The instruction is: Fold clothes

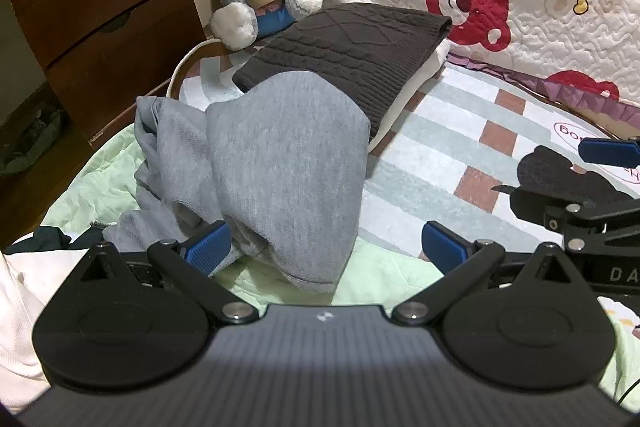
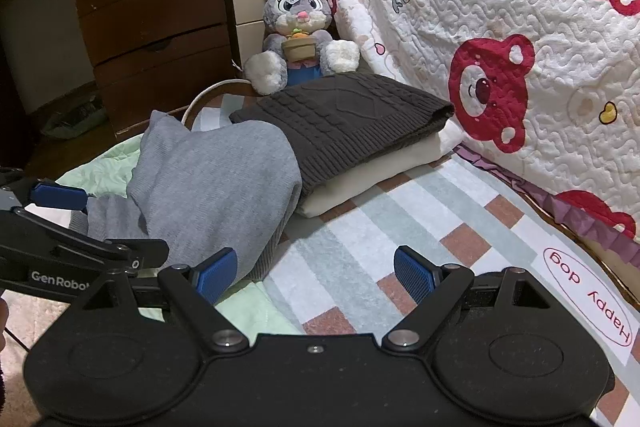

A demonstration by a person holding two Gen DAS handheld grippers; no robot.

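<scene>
— Where was the grey sweatshirt point(image 1: 280, 155)?

— Slumped in a loose heap on the bed, its upper part leaning on the folded brown cable-knit sweater point(image 1: 344, 55), which sat on a cream folded piece point(image 2: 372, 167). Both the left gripper point(image 1: 324, 247) and right gripper point(image 2: 316, 273) hovered near its hem, jaws apart, holding nothing.

— The risk?

— I judged a tug could drag that stack askew, or catch one layer only.

— Room?

— Open checked sheet point(image 2: 400, 227) to the right; the bear quilt point(image 2: 500, 27) walled the far side, the plush rabbit point(image 2: 298, 23) behind, the bed edge left.
</scene>
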